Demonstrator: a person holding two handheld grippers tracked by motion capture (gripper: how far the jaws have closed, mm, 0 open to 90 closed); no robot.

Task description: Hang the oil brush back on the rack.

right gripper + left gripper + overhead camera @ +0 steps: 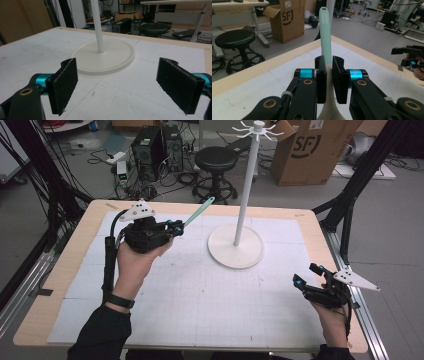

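Each gripper is black, with turquoise metal collars near the jaws. The left gripper [176,227] has brass-coloured rings at the joints of its black link arms, and a thin white tie is around one link. A grey three-cornered plate with small holes is on top, and a thick black cable goes from it along the forearm. The right gripper [306,274] has flat black pads with a rough surface. The person wears dark sleeves and a black band on the left wrist.
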